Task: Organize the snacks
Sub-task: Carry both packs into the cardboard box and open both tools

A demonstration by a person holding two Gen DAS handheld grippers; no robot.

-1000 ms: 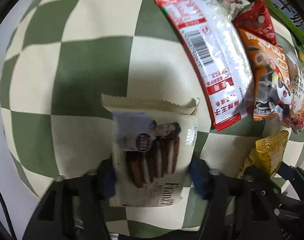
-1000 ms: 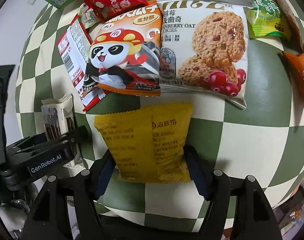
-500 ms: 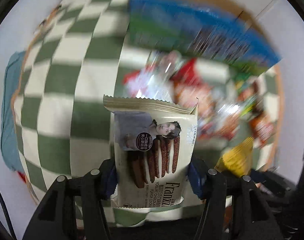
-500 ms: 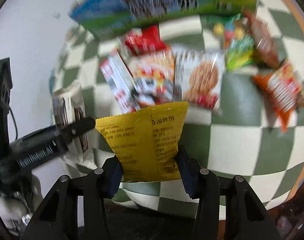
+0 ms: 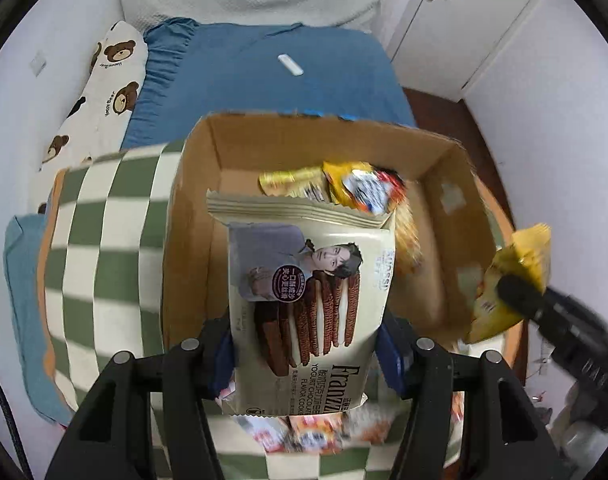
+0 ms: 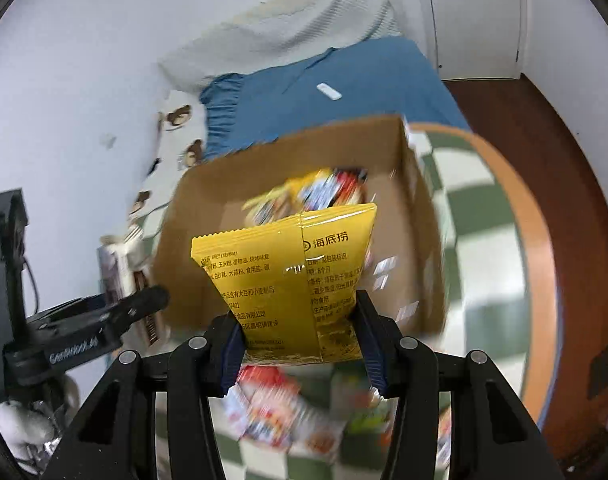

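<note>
1. Tablecloth (image 5: 103,264): green-and-cream checks over a round table with an orange rim (image 6: 532,264); an open cardboard box (image 5: 191,208) stands on it.
2. Room: a bed with a blue sheet (image 5: 263,80) lies beyond the table, a bear-print pillow (image 5: 103,84) at its left, white walls, and white cupboard doors (image 5: 456,20) at far right. Dark wooden floor (image 6: 544,120) shows to the right of the table.
3. My left gripper (image 5: 306,350) is clamped on the lower part of a cream cookie packet (image 5: 312,300), which stands upright in front of the box opening.
4. My right gripper (image 6: 297,338) has just finished closing, and its blue pads (image 6: 231,344) press both sides of a yellow snack packet (image 6: 283,272), held upright before the box.
5. Box contents: yellow and red wrappers (image 5: 352,188) lie at the far end; blurred in both views.
6. Left view only: the box's full rim and right inner wall, plus the yellow packet from the side at far right.
7. Right view only: the floor, and my left gripper seen from outside at near left.
8. Loose snacks (image 6: 279,412) lie blurred on the cloth beneath both grippers.
</note>
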